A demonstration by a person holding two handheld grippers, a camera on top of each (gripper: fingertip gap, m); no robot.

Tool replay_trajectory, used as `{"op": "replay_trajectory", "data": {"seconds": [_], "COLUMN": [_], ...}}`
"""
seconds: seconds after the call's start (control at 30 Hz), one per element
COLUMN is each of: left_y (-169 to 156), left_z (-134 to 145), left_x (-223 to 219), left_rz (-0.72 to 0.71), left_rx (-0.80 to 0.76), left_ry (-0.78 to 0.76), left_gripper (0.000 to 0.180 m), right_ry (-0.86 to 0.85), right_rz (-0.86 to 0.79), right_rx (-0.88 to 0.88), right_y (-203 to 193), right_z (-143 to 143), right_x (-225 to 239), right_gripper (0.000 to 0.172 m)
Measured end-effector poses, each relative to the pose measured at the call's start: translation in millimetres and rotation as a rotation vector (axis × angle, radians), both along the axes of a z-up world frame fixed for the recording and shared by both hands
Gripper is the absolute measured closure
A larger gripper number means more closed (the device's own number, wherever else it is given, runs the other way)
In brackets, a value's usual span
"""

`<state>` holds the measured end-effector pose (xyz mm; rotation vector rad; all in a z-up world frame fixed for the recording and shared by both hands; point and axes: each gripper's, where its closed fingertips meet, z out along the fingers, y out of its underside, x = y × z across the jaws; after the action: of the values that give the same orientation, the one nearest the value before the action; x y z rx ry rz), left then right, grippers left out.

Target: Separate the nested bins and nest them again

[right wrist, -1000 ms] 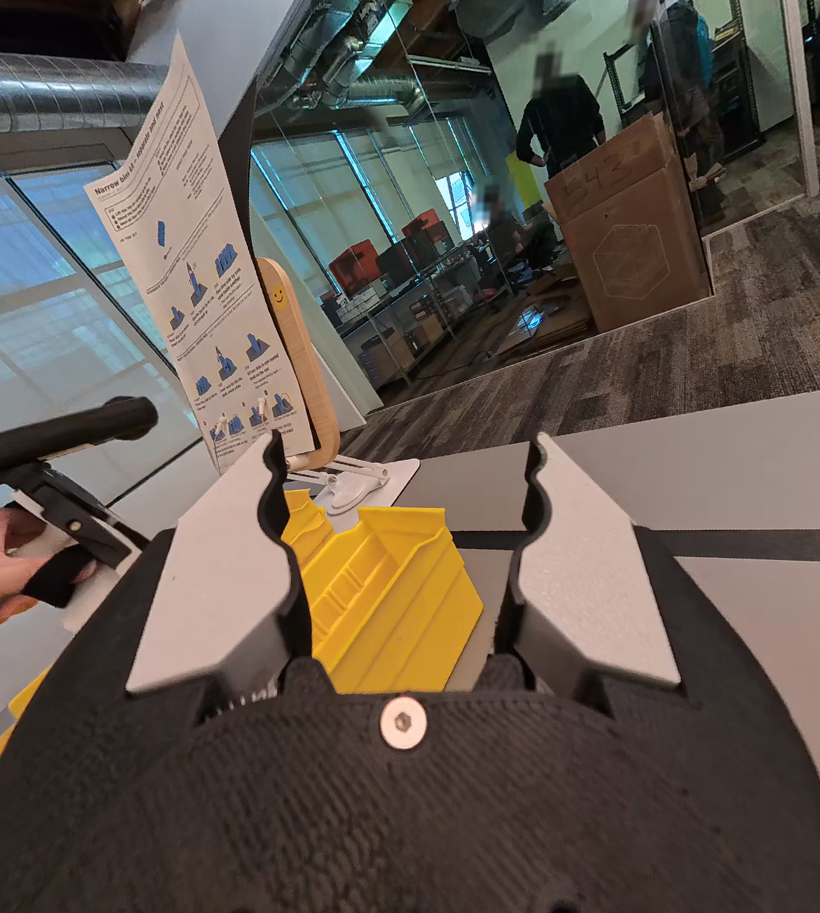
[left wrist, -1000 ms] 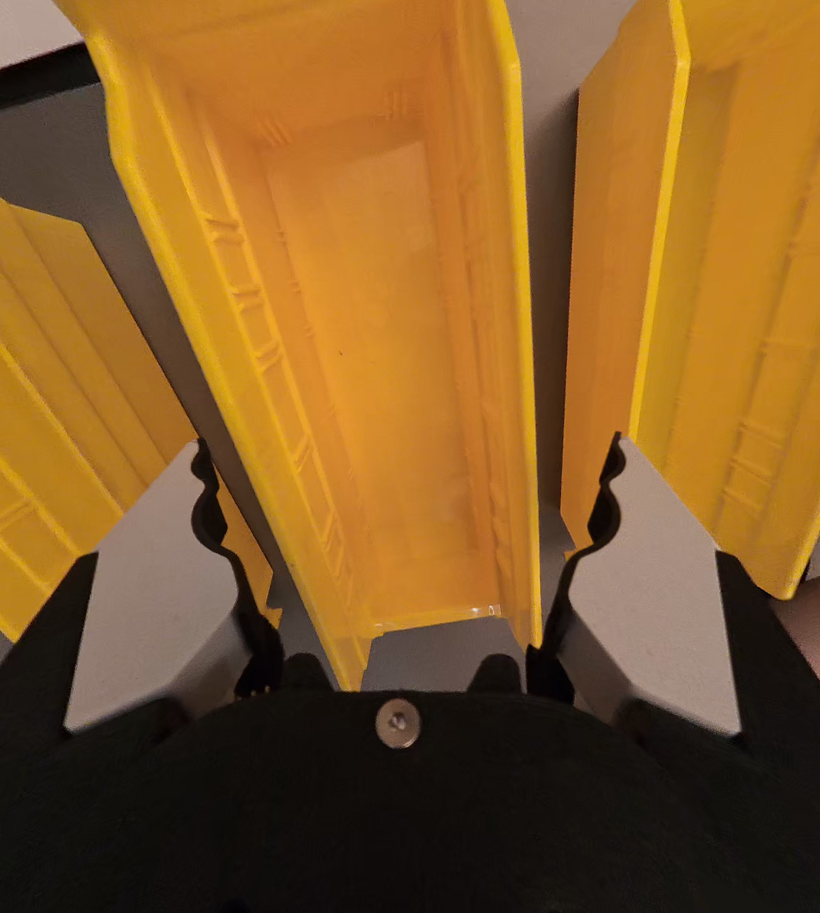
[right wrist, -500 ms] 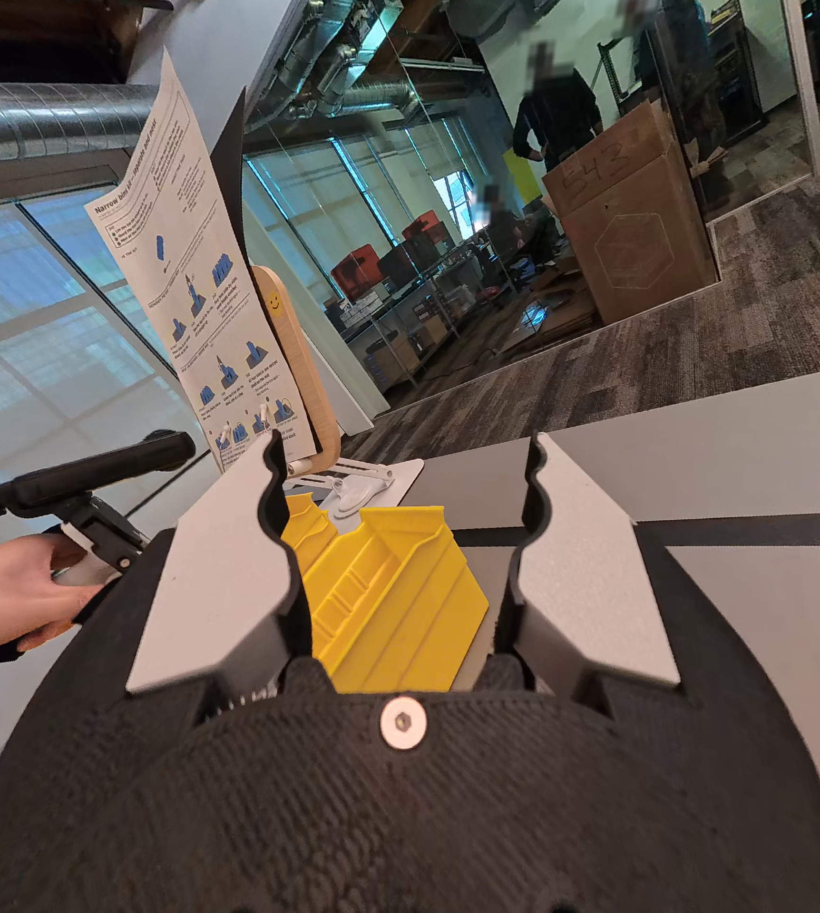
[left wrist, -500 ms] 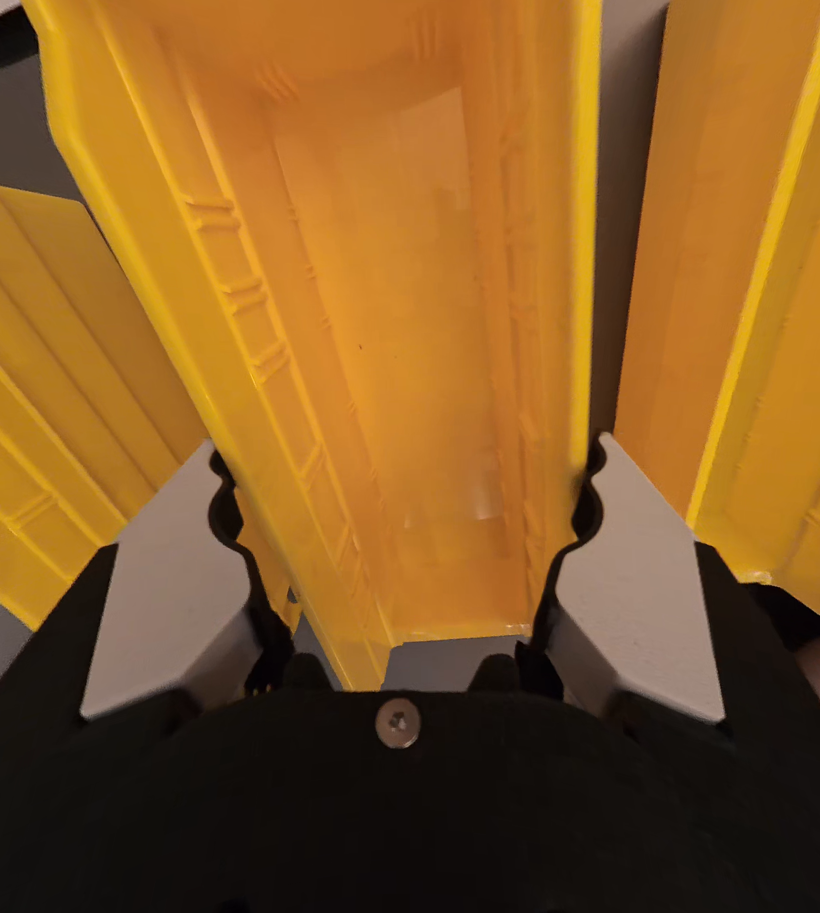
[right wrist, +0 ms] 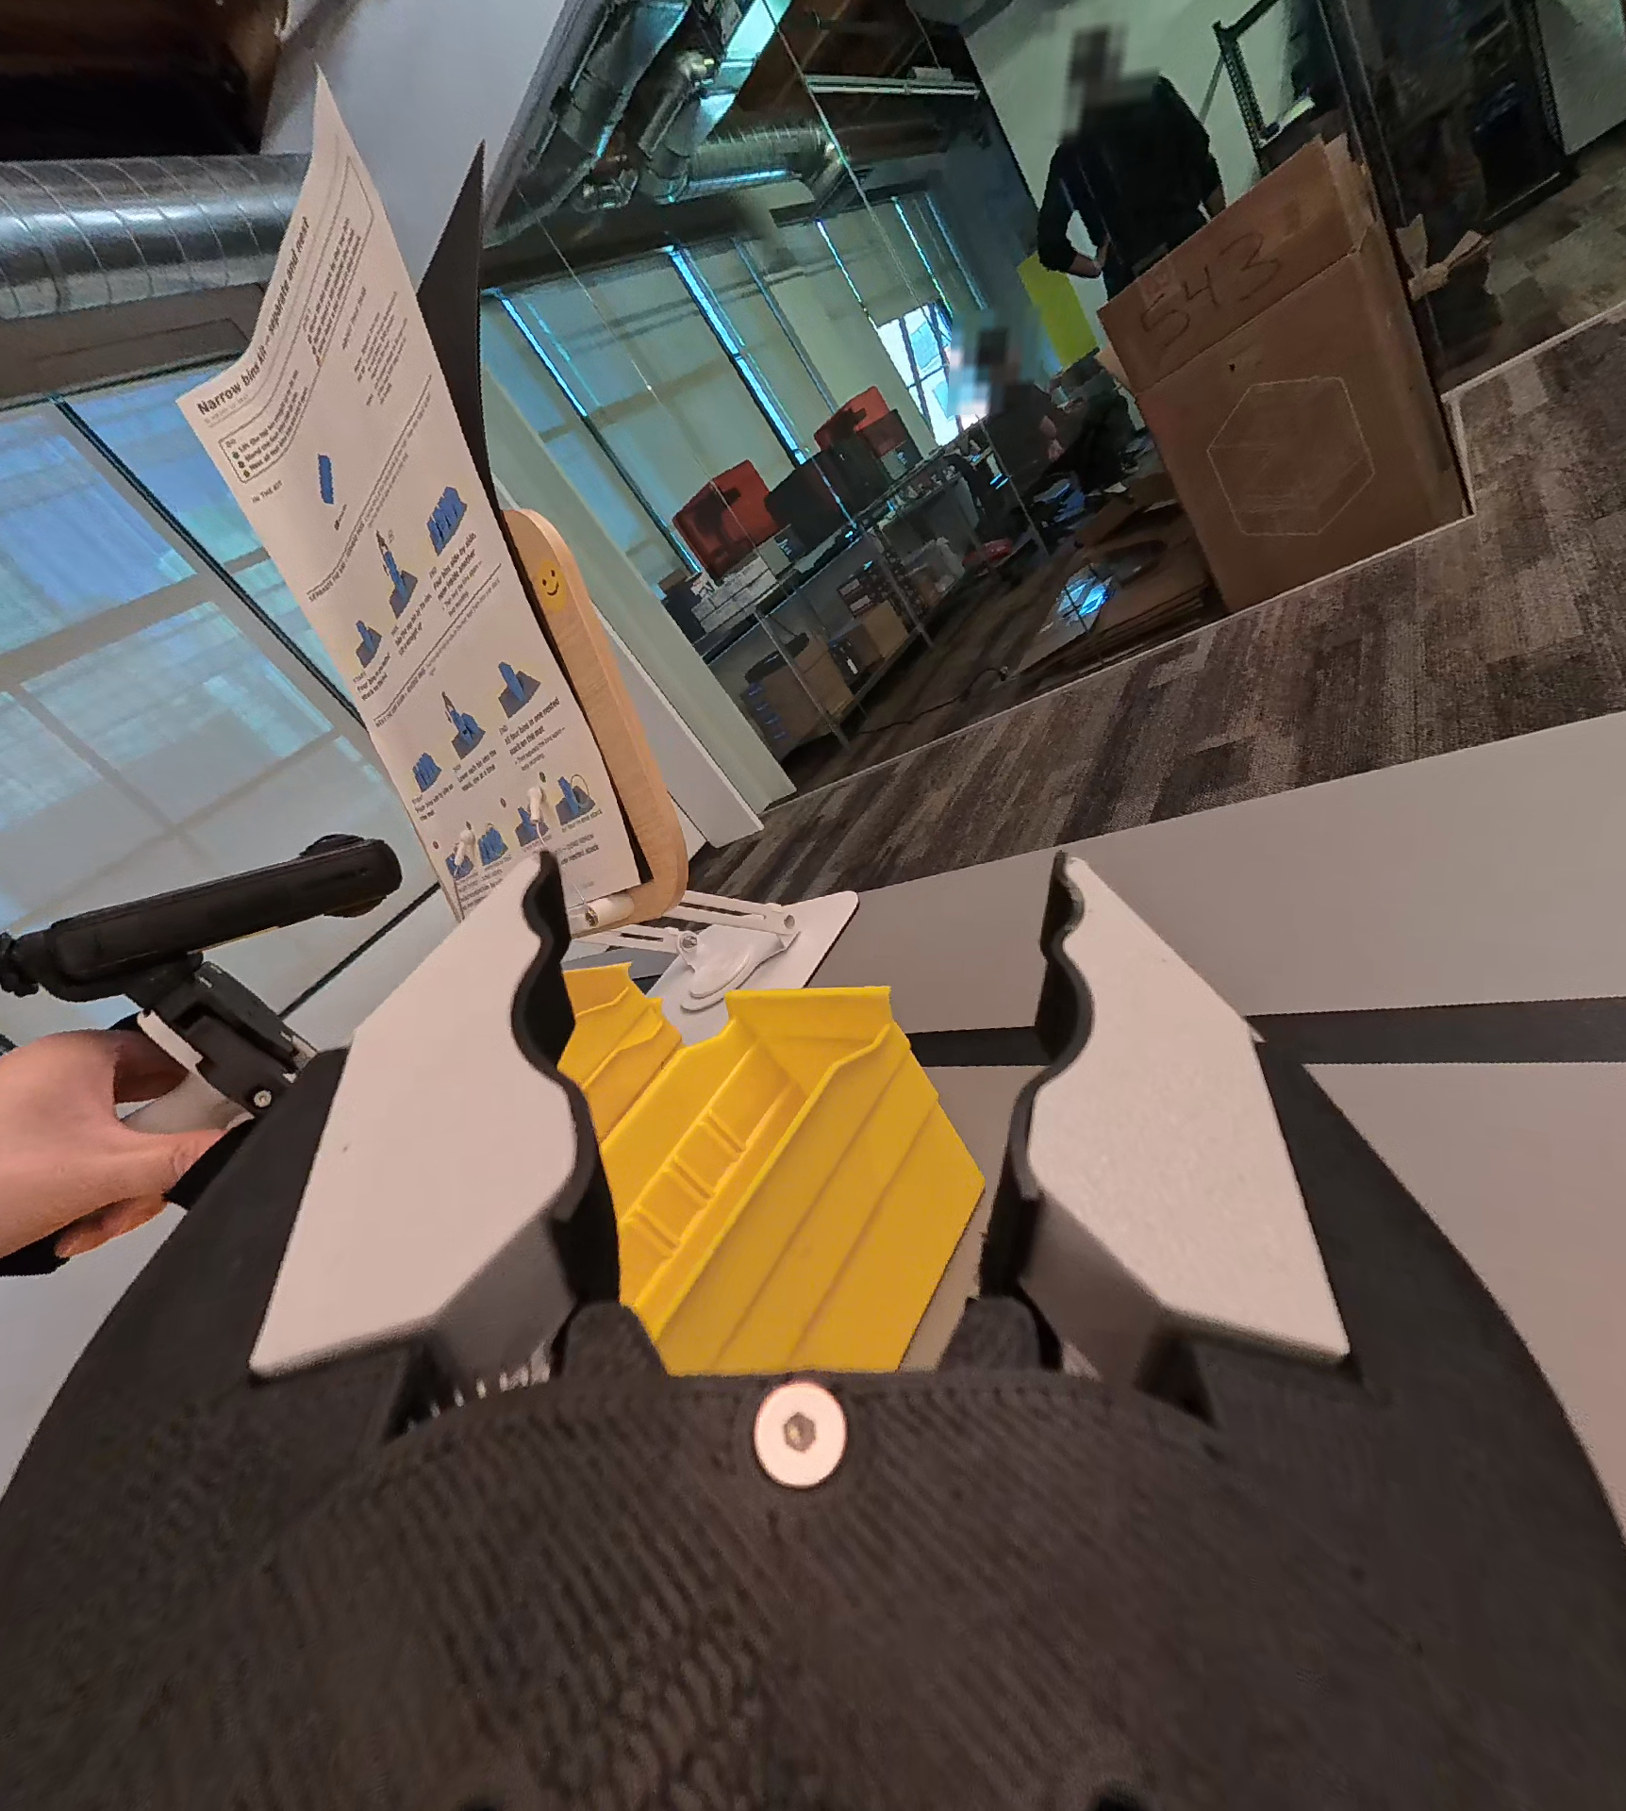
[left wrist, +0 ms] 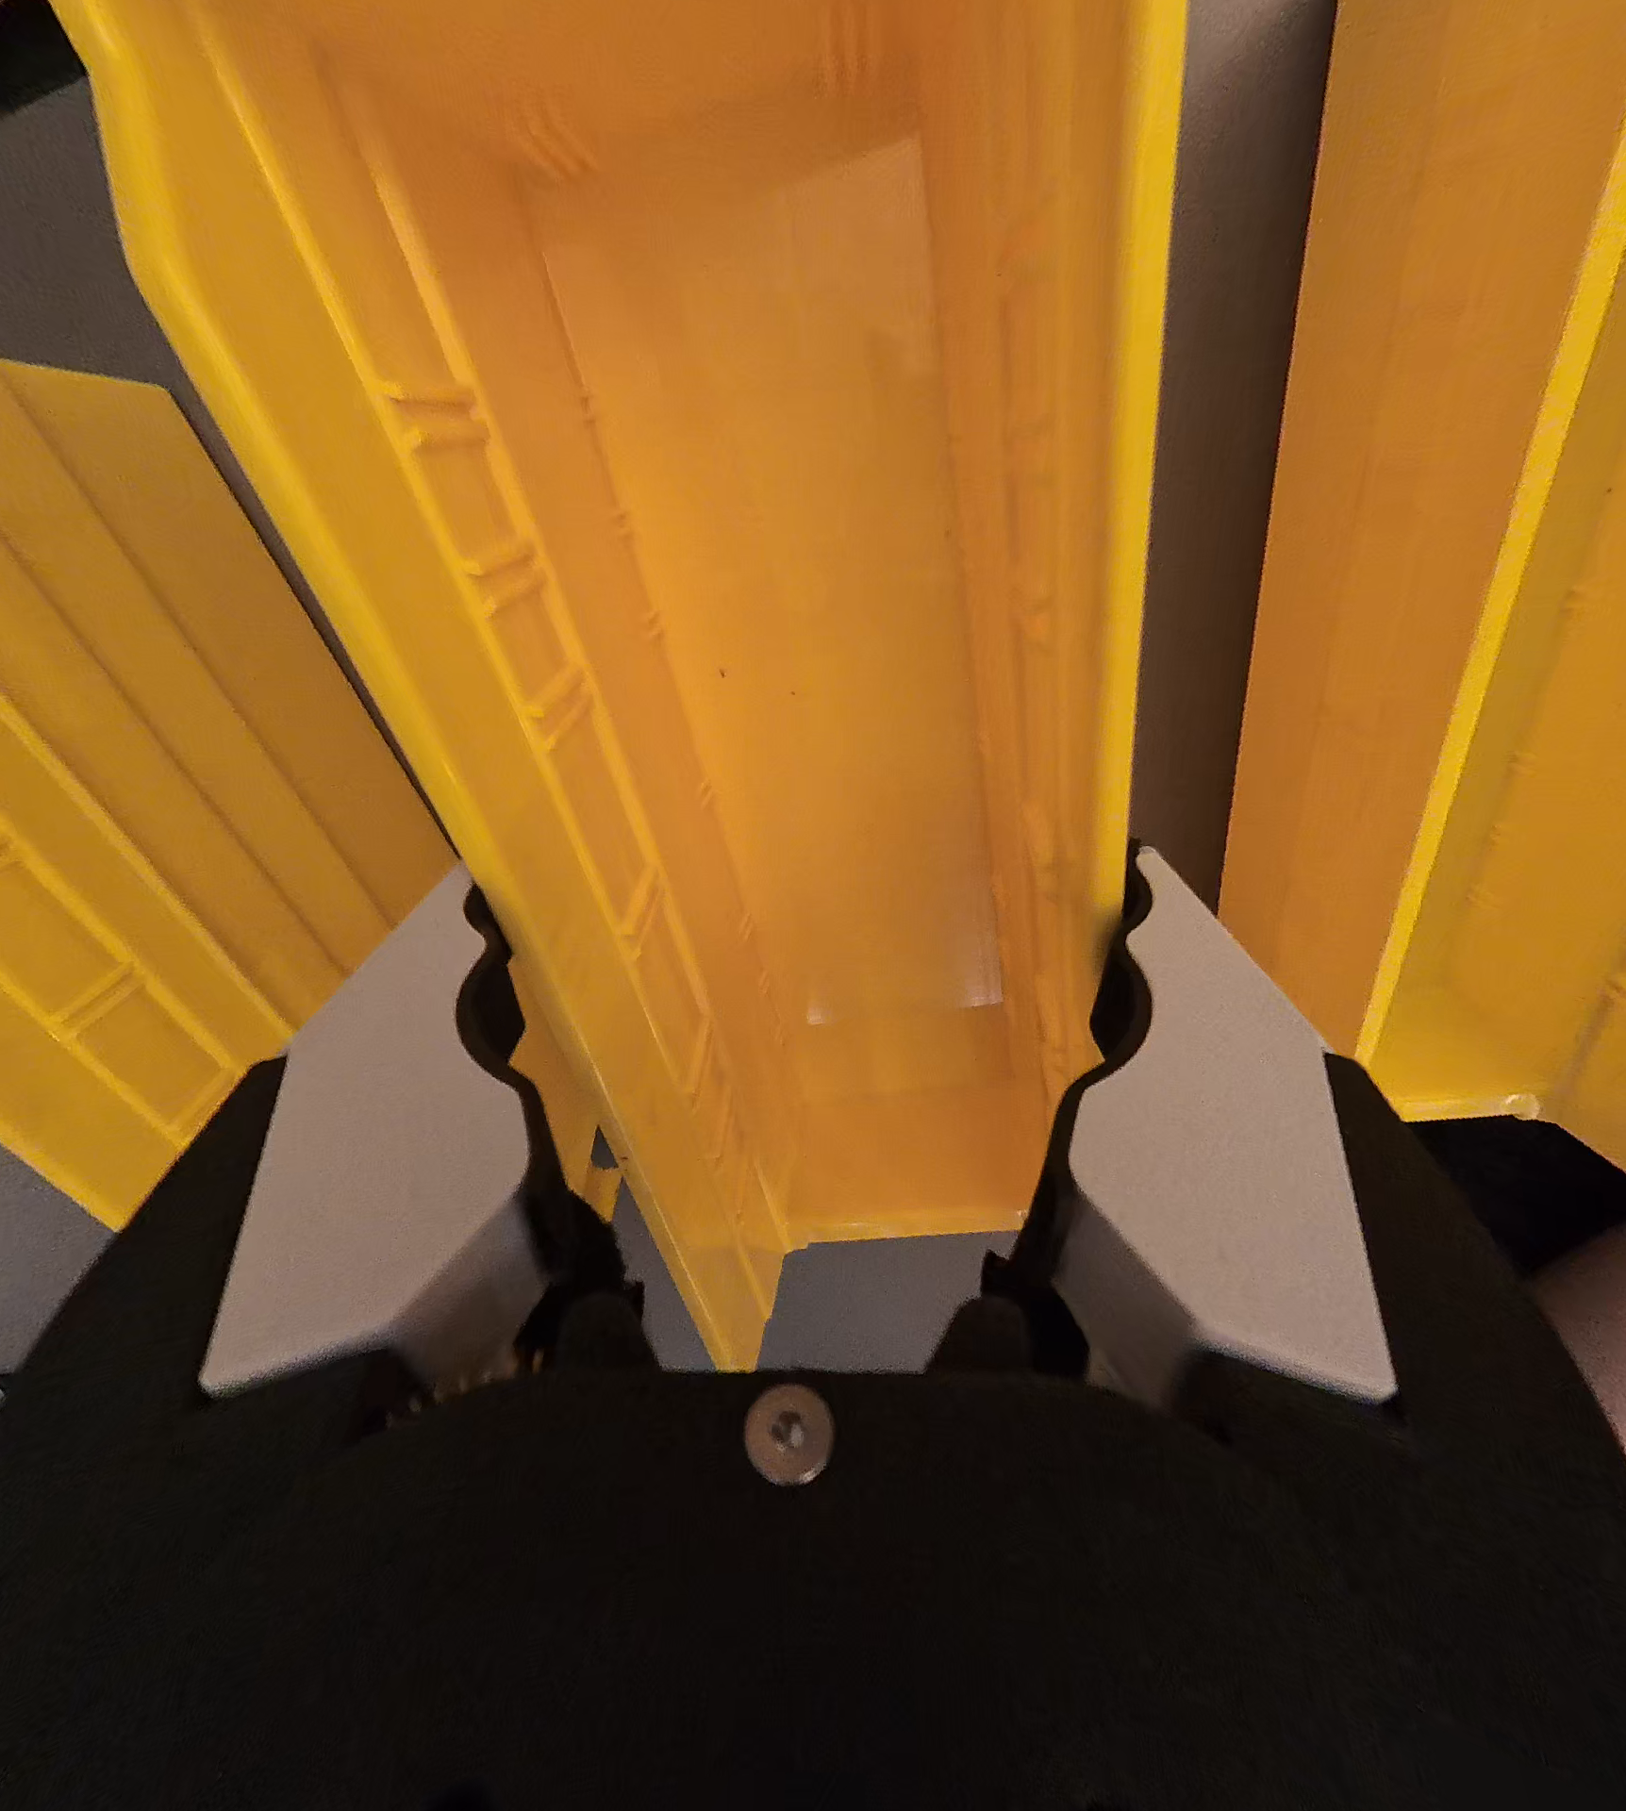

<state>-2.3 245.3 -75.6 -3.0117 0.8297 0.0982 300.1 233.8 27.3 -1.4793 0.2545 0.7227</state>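
Grey worktop (left wrist: pixel 1191 490) shows in narrow strips between three long yellow plastic bins in the left wrist view. Each bin's long axis runs away from the camera, up the frame. The middle yellow bin (left wrist: pixel 789 588) lies open side up, its smooth floor and ribbed inner walls in plain sight, its low near end between the left tongs (left wrist: pixel 804 921). Both grey fingers (left wrist: pixel 1211 1078) press on its side walls, so these tongs are clamped across the bin's width. A second yellow bin (left wrist: pixel 104 784) lies at the left, angled outward, and a third yellow bin (left wrist: pixel 1475 588) lies at the right; neither touches the middle one.

Office windows, ducts and carpet fill the background of the right wrist view. The right tongs (right wrist: pixel 804 970) hang spread wide above the worktop, gripping nothing. Below them a yellow ribbed bin (right wrist: pixel 789 1176) lies on the worktop, pointing away toward a white instruction sheet (right wrist: pixel 398 588) on a wooden stand (right wrist: pixel 613 725). A hand (right wrist: pixel 35 1147) holds the other tool's black handle (right wrist: pixel 192 921) at the left
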Motion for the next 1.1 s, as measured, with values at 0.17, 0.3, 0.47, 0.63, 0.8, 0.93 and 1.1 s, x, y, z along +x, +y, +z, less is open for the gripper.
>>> {"op": "replay_trajectory", "data": {"seconds": [0.17, 0.3, 0.47, 0.63, 0.8, 0.93, 1.1], "left_y": [-1.1, -0.2, -0.9, -1.6, -2.3, -4.7, -6.2], "left_z": [1.6, 4.0, 8.4, 13.6, 26.7, 40.0, 60.2], "left_x": [-6.0, -9.4, -10.3, -10.4, -12.4, -16.2, -21.3], "left_rz": [0.022, 0.040, 0.040, 0.036, 0.030, 0.026, 0.022], "left_rx": [-0.022, -0.026, -0.033, -0.035, -0.025, -0.027, -0.019], "left_ry": [0.007, 0.004, 0.012, 0.025, 0.038, 0.045, 0.041], "left_gripper": [0.062, 0.062, 0.061, 0.060, 0.060, 0.060, 0.062], "right_ry": [-0.014, -0.010, -0.007, -0.003, -0.001, 0.002, 0.005], "right_rz": [0.008, 0.009, 0.011, 0.014, 0.015, 0.017, 0.018], "right_rx": [-0.012, -0.015, -0.019, -0.022, -0.026, -0.027, -0.031], "right_y": [1.9, 2.3, 2.9, 3.4, 3.8, 3.8, 4.1], "right_z": [-2.2, -3.5, -5.0, -5.9, -7.6, -8.1, -9.4], "right_x": [-3.3, -3.0, -2.9, -2.4, -2.0, -1.7, -1.5], "right_gripper": [0.074, 0.074, 0.074, 0.074, 0.074, 0.075, 0.074]}}
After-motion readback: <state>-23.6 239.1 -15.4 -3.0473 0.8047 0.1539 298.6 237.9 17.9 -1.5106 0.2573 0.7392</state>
